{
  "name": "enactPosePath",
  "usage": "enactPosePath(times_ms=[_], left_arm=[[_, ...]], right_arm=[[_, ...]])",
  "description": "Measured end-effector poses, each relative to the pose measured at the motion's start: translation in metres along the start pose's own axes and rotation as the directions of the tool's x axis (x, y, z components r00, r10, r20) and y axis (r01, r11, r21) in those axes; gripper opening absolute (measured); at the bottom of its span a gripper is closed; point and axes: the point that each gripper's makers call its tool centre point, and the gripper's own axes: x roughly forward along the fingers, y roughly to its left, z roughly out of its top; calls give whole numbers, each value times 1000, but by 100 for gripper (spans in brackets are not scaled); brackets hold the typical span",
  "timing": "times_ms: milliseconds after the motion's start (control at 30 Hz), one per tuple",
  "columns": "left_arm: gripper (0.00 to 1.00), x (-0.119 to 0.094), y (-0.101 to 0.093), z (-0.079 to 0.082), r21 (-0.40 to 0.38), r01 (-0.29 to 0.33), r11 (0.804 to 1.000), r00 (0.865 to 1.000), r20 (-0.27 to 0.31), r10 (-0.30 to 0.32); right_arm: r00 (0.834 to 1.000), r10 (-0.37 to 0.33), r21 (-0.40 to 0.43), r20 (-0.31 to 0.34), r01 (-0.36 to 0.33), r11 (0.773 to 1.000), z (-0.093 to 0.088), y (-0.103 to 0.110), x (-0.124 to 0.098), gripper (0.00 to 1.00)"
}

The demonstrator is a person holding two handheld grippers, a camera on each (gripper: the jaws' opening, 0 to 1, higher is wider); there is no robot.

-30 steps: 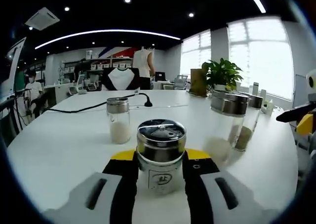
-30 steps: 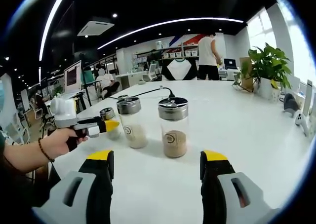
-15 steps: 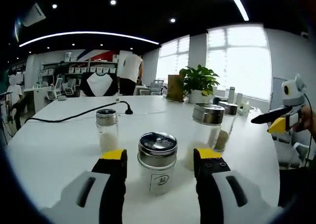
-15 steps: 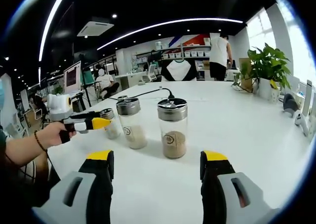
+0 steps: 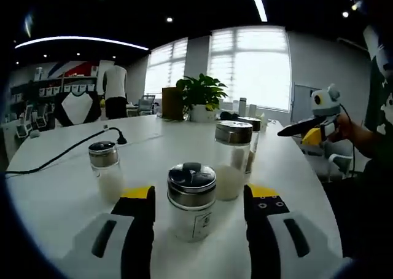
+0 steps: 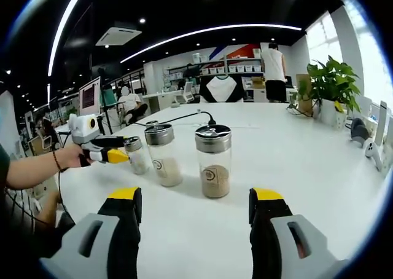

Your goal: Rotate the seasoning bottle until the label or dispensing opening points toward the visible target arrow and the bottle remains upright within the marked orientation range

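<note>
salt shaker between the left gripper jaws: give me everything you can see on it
The salt shaker is a short clear glass jar with a shiny metal cap that has a raised tab on top. It holds a white filling and carries a pale label with a dark printed mark, facing the camera. It stands upright on the white table, between the open jaws of the left gripper, with a gap on each side.

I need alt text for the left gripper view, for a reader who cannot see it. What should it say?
A short seasoning bottle with a metal lid stands upright on a white table, between the open jaws of the left gripper, which do not touch it. A taller jar and a small shaker stand behind it. The right gripper is at the right.
</note>
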Motion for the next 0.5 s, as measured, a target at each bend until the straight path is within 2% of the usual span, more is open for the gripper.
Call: enactPosePath(times_ms=[100,200,267,433,500], left_arm=[[60,3,-4,-1,-10,80,997,997,-4,-80],[62,5,1,-3,11,106,994,994,-26,-106],[63,6,0,-1,-8,138,990,990,-19,-138],[60,7,2,-3,-3,159,987,987,-38,-159],[55,8,1,-6,0,171,985,984,-56,-170]], right_arm=[[1000,2,0,2,-2,1000,1,1,0,72],[1000,4,-11,8,-4,1000,4,2,-1,72],[1000,3,-13,10,-2,1000,5,2,-1,72],[1000,-5,-21,11,5,1000,8,0,-3,72],[1000,-7,-20,10,7,1000,8,-1,-3,72]])
